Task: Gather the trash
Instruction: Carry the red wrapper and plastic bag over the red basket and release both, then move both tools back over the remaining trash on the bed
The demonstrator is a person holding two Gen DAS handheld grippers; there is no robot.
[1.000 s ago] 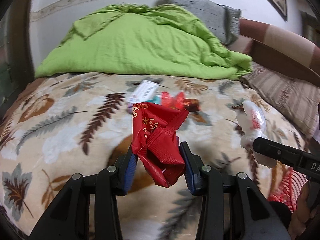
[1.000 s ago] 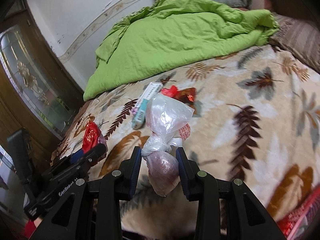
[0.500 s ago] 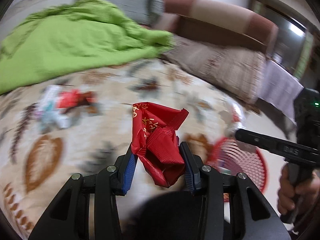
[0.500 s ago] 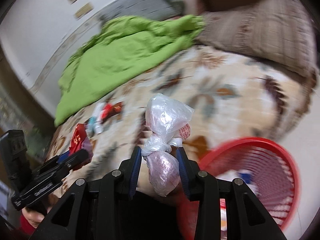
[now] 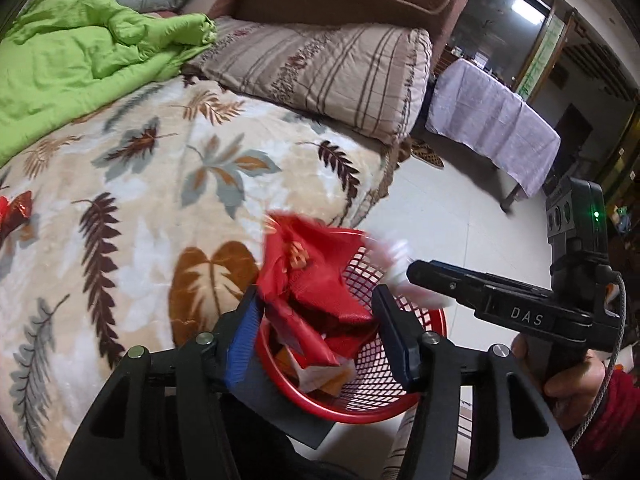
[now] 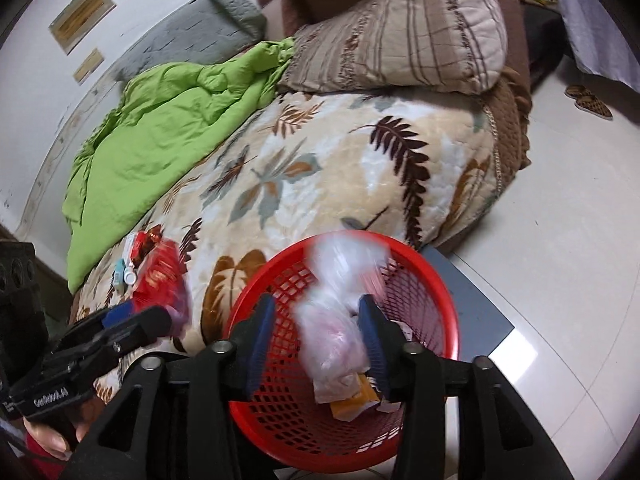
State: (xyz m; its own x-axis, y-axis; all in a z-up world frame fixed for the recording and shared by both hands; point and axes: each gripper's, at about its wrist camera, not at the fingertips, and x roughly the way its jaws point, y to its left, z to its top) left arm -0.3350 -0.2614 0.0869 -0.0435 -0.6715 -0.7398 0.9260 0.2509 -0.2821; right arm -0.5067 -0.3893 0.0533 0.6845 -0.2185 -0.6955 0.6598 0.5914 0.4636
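Observation:
My left gripper [image 5: 316, 304] hangs over the red mesh basket [image 5: 360, 412]; its jaws are opening. The crumpled red wrapper [image 5: 316, 280] between them is blurred and slipping free of the pads. In the right wrist view my right gripper [image 6: 316, 308] is also over the basket [image 6: 448, 300] with its jaws opening. The knotted clear plastic bag [image 6: 336, 320] between them is blurred and loose. The basket holds some paper and orange scraps. Another red wrapper [image 6: 140, 244] and a small light-blue tube [image 6: 122, 276] lie on the bed.
The basket stands on a grey mat [image 6: 476, 292] on the tiled floor beside the leaf-patterned bed [image 5: 160, 184]. A green quilt [image 5: 80, 60] and a striped pillow [image 5: 340, 72] lie at the back. A cloth-covered table [image 5: 492, 120] and slippers [image 6: 588, 100] are farther off.
Both hands swung from over the bed to above the red basket. Both pairs of jaws have widened, and the red wrapper and the plastic bag have come loose.

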